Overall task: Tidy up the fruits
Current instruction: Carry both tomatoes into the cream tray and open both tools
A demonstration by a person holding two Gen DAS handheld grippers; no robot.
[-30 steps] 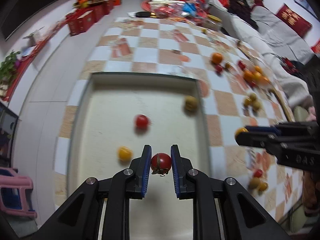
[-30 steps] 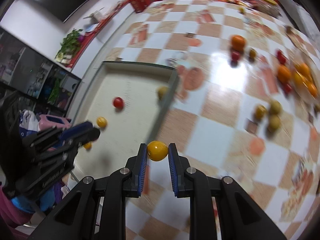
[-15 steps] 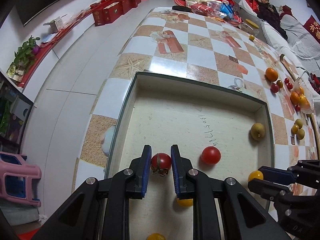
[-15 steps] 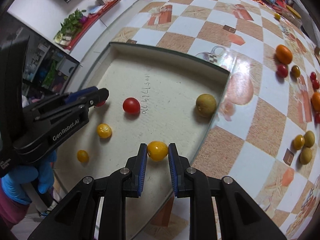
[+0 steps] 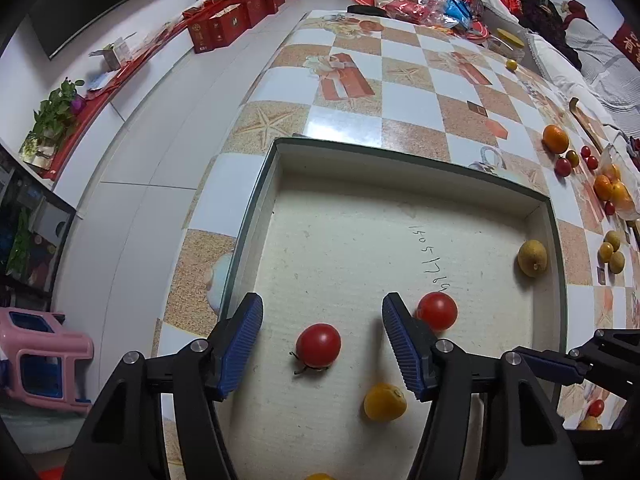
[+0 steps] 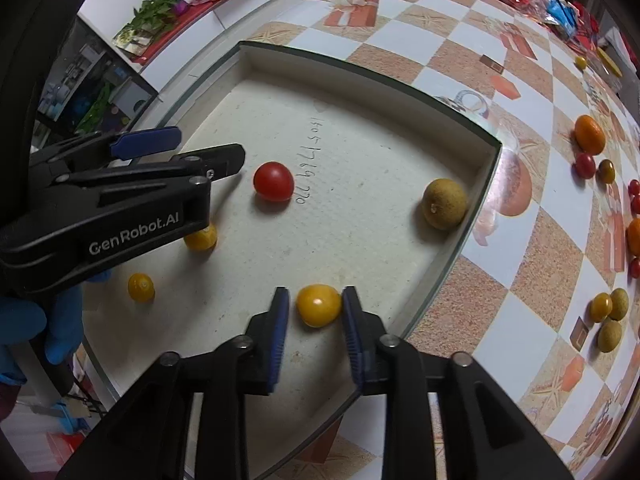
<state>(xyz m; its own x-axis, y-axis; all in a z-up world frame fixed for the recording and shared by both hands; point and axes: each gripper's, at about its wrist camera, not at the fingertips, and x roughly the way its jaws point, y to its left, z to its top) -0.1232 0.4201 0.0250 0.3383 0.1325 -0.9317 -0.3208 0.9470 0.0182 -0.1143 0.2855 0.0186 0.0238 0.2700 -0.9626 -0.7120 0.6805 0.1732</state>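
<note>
A shallow white tray (image 5: pixel 408 156) lies on the checkered table. My left gripper (image 5: pixel 322 300) points down into it and its jaws are opening. A stemmed red tomato (image 5: pixel 318 346) lies free on the tray floor between the fingers, touching neither pad. A second red tomato (image 5: pixel 437 311) sits by the right finger. My right gripper (image 6: pixel 315 289) hangs over the tray's near right part, jaws opening, with a yellow fruit (image 6: pixel 319 305) between the pads and a gap on its left side. The left gripper (image 6: pixel 208 152) hides the stemmed tomato in the right wrist view.
The tray also holds a brownish fruit (image 6: pixel 444 204) by its right wall and two small yellow fruits (image 6: pixel 141 287). Oranges (image 5: pixel 555 139) and several small fruits lie loose on the table to the right. A pink stool (image 5: pixel 40 356) stands on the floor at left.
Both grippers sank over the tray, then their jaws parted. The stemmed tomato left the left pads and lies on the tray floor. The right pads no longer pinch the yellow fruit.
</note>
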